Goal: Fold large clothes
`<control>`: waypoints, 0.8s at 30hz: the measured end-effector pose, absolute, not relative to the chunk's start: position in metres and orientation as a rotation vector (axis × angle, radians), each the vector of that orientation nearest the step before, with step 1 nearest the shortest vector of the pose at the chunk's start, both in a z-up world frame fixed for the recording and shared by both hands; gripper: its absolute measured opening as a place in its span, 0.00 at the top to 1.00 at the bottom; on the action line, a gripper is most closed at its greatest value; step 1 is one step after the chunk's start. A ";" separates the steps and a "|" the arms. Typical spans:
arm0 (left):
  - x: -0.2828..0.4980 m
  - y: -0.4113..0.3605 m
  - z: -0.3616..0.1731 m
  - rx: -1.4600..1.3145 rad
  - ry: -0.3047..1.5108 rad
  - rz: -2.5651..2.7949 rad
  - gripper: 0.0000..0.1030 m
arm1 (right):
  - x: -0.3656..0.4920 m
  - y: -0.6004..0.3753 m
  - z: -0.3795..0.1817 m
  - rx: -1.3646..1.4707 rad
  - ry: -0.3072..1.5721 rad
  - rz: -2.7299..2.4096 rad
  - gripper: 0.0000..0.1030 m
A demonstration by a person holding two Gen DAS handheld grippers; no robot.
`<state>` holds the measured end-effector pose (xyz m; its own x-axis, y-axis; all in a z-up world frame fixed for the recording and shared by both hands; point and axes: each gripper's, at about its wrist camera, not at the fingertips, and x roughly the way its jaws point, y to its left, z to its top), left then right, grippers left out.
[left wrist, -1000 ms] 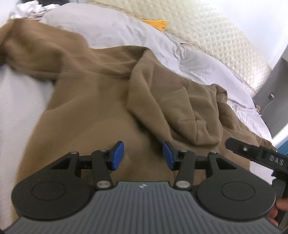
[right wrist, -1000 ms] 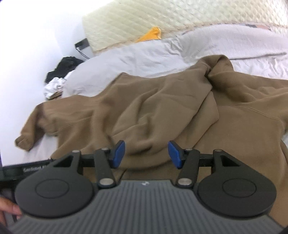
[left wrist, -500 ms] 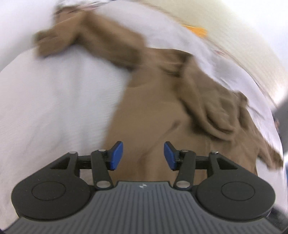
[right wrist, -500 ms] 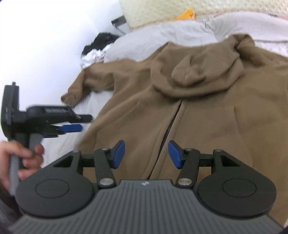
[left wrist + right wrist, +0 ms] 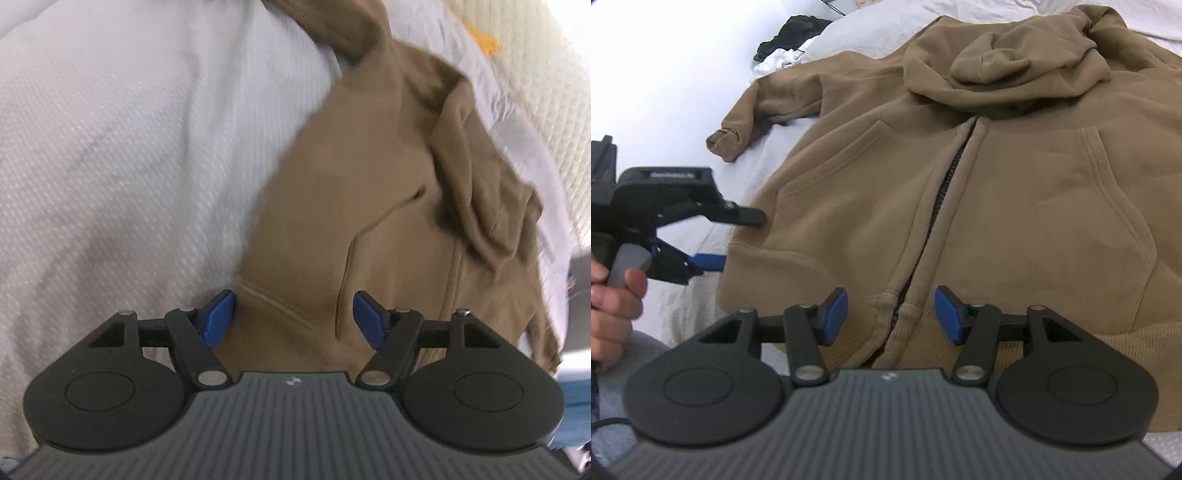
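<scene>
Currently the brown hoodie [image 5: 960, 177] lies front-up on the white bed [image 5: 110, 155], zipper closed, hood bunched at top. Left gripper [image 5: 293, 317] jaws are opening at the hem corner, pads clear of cloth. Right gripper [image 5: 891, 314] jaws apart over the zipper bottom, gripping nothing.

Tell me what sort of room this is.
Most likely a bedroom. A brown zip hoodie lies spread on a bed's white textured cover, a cream quilted headboard runs behind it, and more clothes sit heaped at the far edge.

white bedsheet [image 5: 110, 147], quilted headboard [image 5: 546, 74], black-and-white clothes pile [image 5: 786, 48]
</scene>
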<state>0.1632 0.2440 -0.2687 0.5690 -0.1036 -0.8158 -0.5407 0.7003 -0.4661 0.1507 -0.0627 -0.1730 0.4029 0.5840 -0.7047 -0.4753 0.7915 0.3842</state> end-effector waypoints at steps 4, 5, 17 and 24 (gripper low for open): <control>0.175 0.230 -0.266 -0.654 0.994 0.283 0.44 | 0.153 -0.069 -0.175 0.175 0.946 0.669 0.47; 0.176 0.230 -0.267 -0.649 1.002 0.278 0.54 | 0.153 -0.070 -0.175 0.184 0.948 0.671 0.47; 0.175 0.212 -0.253 -0.464 1.061 0.313 0.76 | 0.153 -0.072 -0.174 0.170 0.958 0.659 0.48; 0.191 0.192 -0.247 -0.356 1.064 0.336 0.63 | 0.153 -0.069 -0.175 0.137 0.958 0.664 0.47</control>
<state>0.1908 0.1922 -0.2471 0.4454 0.0954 -0.8902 -0.4327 0.8934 -0.1207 0.1535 -0.0692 -0.1749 0.3955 0.5798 -0.7123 -0.4631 0.7956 0.3905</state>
